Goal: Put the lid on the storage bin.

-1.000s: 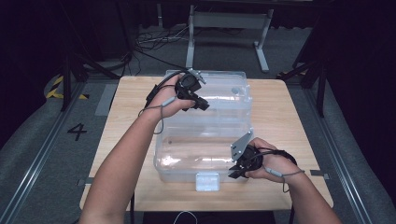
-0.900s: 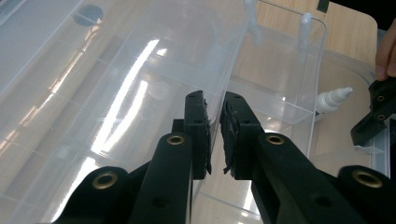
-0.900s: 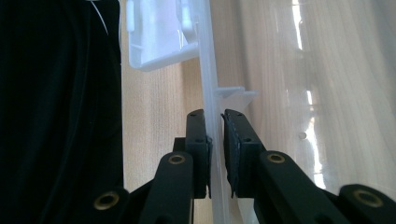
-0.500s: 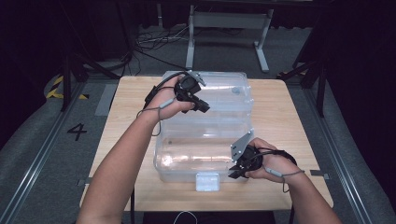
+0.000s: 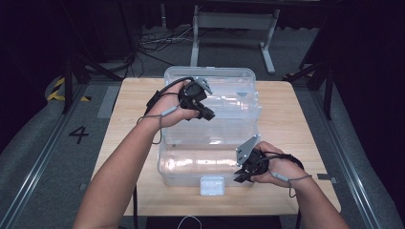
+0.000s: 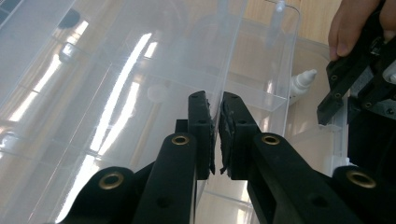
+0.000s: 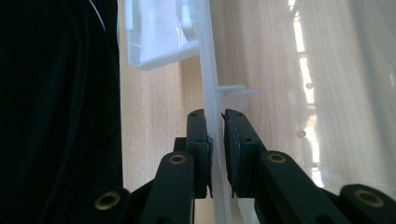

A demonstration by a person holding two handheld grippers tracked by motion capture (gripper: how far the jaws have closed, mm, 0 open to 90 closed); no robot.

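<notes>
Dark lab or studio: wooden table (image 5: 286, 124); floor rails (image 5: 28, 191); loose cables (image 5: 157, 45); numbered floor marking (image 5: 79, 134)

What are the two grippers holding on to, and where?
Both hold the clear plastic box. The left gripper pinches the thin edge of its raised lid. The right gripper pinches the box's rim at the near right corner.

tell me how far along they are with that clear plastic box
Done: the lid is already swung up off the clear box. In hand: the left gripper, whose jaws have just been closing, pinches the lid's edge, while the right gripper clamps the box's wall near its front right corner. Left: apparently finishing the lid's swing. A small white bottle sits inside.
</notes>
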